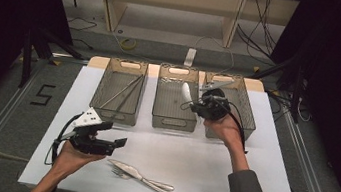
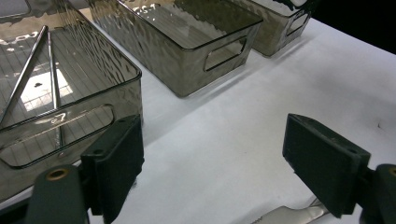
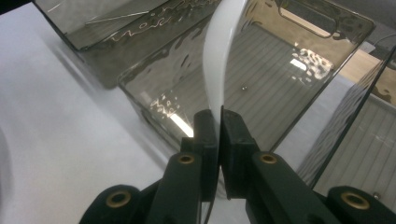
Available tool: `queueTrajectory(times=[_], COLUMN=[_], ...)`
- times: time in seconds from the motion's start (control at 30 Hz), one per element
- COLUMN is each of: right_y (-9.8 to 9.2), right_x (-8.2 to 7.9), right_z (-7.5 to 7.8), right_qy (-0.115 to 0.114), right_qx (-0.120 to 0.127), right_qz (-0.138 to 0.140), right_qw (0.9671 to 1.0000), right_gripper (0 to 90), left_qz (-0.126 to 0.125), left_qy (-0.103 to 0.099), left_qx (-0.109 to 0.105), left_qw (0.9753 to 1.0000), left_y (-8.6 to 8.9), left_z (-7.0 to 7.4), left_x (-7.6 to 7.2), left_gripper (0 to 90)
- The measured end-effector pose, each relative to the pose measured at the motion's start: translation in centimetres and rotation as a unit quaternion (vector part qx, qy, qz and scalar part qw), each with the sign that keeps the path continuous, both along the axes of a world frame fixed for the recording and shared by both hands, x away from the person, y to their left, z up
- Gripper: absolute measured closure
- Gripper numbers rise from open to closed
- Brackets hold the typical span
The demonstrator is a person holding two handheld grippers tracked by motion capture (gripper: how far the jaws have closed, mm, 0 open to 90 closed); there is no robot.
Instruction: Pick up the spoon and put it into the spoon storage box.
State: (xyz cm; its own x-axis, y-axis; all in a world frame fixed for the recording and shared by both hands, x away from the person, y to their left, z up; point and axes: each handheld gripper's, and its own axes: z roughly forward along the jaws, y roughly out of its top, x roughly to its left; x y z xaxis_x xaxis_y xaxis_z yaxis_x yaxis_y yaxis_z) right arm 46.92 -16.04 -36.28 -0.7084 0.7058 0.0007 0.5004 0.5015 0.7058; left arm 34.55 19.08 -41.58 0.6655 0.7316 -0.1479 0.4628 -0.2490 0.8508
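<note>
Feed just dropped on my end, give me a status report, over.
Right gripper shut on white utensil, above middle bin. Left gripper open, empty, over table. Knife and fork waiting. Nothing blocking.

A fork (image 1: 120,172) and knife (image 1: 143,178) are lying crossed on the white surface (image 1: 261,154); thin rods (image 1: 123,94) are resting in the left bin (image 1: 104,86)

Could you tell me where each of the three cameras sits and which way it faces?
High view: fixed above the person's side, looking forward and down at the table and three bins; both forearms enter from below.
Left gripper view: rides the left gripper, open fingers, facing the left bin.
Right gripper view: rides the right gripper, shut on a white utensil over the middle bin.
Shared: both gripper views show the middle bin.
</note>
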Motion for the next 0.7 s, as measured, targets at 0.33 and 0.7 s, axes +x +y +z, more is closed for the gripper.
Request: queueTrajectory(times=[0.33,0.7], right_y=[1.5,3.3], right_x=[2.4,4.4], right_z=[0.0,-1.2], right_qy=[0.011,0.028], right_qx=[-0.003,-0.015], right_qz=[-0.025,-0.045], right_qw=[0.9996,0.9985], right_gripper=[86.5,86.4], left_qz=[0.000,0.000], left_qy=[-0.003,-0.008], left_qx=[-0.002,-0.004], left_qw=[1.0000,1.0000], left_y=[-0.1,-0.1], left_z=[0.0,0.1], left_x=[-0.1,-0.1], left_gripper=[19.9,19.9])
